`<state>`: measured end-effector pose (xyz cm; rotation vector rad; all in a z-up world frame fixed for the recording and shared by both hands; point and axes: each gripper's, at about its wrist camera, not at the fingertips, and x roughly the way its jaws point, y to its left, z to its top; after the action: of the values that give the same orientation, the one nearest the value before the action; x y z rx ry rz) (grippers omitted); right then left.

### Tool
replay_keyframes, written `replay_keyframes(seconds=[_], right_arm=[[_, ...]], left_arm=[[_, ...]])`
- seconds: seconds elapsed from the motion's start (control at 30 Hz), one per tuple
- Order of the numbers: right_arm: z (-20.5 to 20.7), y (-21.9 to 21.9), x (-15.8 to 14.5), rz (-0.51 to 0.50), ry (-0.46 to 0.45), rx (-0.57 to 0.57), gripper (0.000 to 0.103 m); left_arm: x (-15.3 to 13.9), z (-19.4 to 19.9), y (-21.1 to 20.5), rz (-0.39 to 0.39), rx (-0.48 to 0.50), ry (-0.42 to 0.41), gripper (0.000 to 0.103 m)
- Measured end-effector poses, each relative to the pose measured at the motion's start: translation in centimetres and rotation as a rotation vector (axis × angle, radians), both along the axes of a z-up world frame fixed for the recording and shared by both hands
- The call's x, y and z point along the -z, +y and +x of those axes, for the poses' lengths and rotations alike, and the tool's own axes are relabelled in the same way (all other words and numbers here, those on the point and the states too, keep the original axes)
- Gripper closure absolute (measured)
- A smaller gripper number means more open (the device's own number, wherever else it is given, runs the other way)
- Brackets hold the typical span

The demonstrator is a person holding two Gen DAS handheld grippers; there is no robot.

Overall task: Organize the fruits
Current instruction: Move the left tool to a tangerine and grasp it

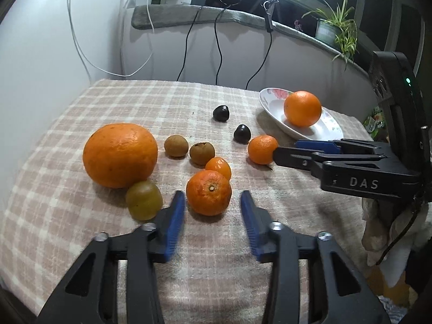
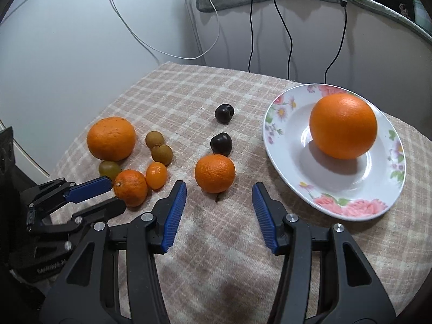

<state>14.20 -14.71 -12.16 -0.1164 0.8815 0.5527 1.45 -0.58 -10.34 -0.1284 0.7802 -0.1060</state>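
Now, with one orange (image 2: 343, 125) on the plate (image 2: 280, 145) at right of frame, your left gripper (image 1: 213, 210) and right gripper (image 2: 218, 197), both released, each frame a mandarin (image 1: 208, 192), (image 2: 215, 173); next, clench and carry.

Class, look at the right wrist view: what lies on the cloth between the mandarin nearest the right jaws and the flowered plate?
Nothing: in the right wrist view only bare checked cloth separates the mandarin from the flowered plate.

Left wrist view low and close over the checked cloth (image 1: 135, 102), angled down toward the far wall, right wrist view likewise beside it, both sharing the plate (image 2: 283, 145) and scattered fruit
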Motion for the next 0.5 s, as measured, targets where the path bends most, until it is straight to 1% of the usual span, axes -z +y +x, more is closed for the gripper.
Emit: replay_keyframes(seconds=[0.03,0.37,0.5], right_arm=[[0.0,0.1,0.1,-0.007,-0.003,0.004,0.05],[1.2,1.3,1.4,-0.058,0.008,-0.002,0.05],[1.8,1.5,1.7,-0.055,0.024,-0.004,0.05]], left_arm=[[0.1,0.1,0.0,0.001,0.0,0.001,0.051],[1.3,1.0,0.3,0.011,-0.005,0.026,0.051],[1.6,1.3,0.3,0.012,-0.007,0.034,0.056]])
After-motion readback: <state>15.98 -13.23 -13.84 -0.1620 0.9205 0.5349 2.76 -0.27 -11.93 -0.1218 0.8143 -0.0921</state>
